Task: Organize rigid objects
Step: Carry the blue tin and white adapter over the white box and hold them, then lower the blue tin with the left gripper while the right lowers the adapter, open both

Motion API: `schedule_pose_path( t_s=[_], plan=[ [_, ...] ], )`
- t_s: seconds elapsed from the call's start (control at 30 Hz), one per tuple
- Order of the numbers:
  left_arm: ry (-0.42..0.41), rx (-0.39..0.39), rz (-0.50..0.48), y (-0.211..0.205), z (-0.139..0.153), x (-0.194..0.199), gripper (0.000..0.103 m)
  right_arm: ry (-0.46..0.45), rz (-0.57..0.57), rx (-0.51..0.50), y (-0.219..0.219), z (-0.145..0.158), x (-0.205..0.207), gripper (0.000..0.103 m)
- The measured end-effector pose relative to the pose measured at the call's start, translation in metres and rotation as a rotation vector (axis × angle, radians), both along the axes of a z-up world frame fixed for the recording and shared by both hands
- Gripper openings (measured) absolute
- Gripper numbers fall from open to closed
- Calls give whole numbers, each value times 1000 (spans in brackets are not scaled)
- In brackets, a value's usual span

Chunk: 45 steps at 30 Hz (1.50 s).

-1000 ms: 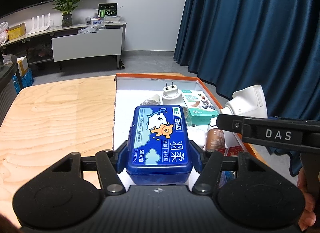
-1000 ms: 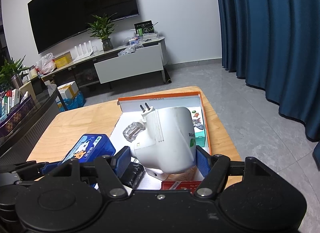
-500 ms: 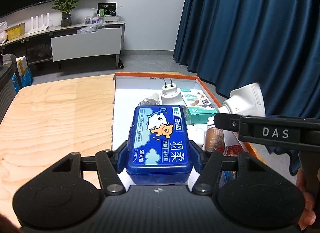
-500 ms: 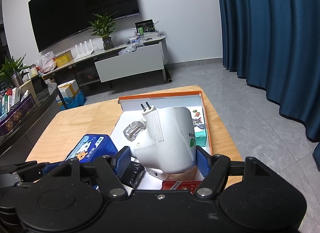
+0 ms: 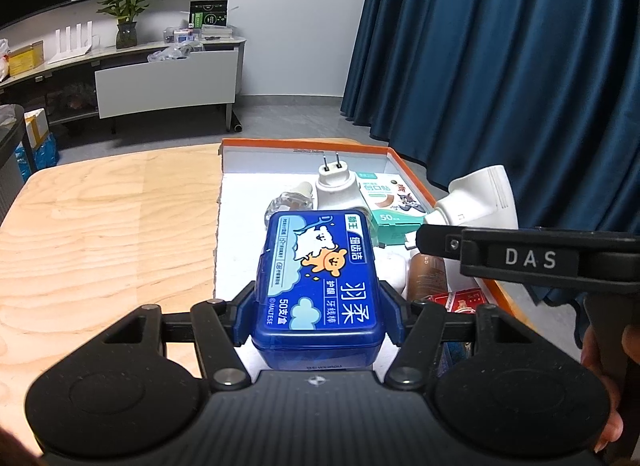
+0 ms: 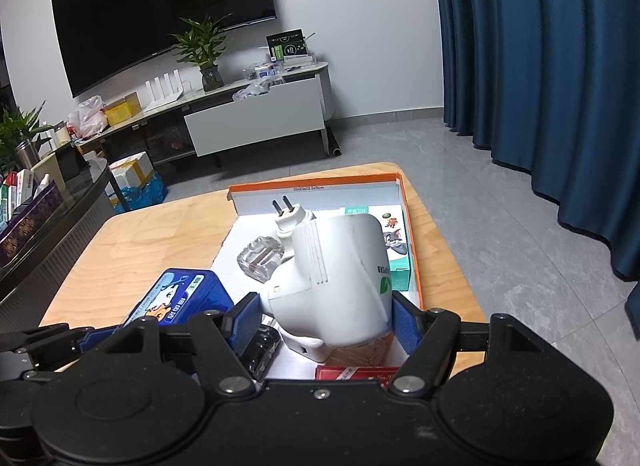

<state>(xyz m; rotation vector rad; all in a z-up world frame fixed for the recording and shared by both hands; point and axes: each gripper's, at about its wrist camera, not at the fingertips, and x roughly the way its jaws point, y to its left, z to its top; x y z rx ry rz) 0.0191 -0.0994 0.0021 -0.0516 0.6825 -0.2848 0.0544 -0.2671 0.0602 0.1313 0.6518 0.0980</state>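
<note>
My left gripper point(image 5: 318, 316) is shut on a blue floss-pick box point(image 5: 318, 270) with a cartoon label, held above the near end of an orange-edged tray point(image 5: 304, 144). My right gripper point(image 6: 326, 312) is shut on a white plug-in device point(image 6: 340, 278), held over the tray's right side; that device point(image 5: 478, 199) and the right gripper's black body show at the right of the left wrist view. In the tray lie a white plug with two prongs point(image 5: 334, 181), a clear vial point(image 5: 290, 203), a teal bandage box point(image 5: 390, 203), a brown bottle point(image 5: 428, 272) and a red pack point(image 5: 460, 300).
The tray point(image 6: 410, 234) sits on the right part of a light wooden table point(image 5: 100, 234). A blue curtain point(image 5: 500, 65) hangs to the right. Across the grey floor stand a low TV cabinet point(image 6: 256, 121) and a potted plant point(image 6: 204, 53). A dark cabinet point(image 6: 44, 234) stands left.
</note>
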Motion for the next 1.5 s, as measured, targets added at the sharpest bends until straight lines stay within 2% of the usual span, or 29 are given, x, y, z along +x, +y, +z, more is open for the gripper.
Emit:
schedule_pose_path(
  t_s=[0.73,1.17,1.33,1.5],
  plan=[
    [29,-1,-37,-9,-8,11,62,53,5,-4,-2,-10,29,82],
    [69,10,-89,-26,-21,21,62,-31,-50,-3,-22,13,5,83],
    [62,21,-89,-29,-19,16,84,-50,-59,-18,-23,23,-10,84],
    [44,24,-63,-21,-10,12,93,-66,-60,-30,-22,29,-29,86]
  ],
)
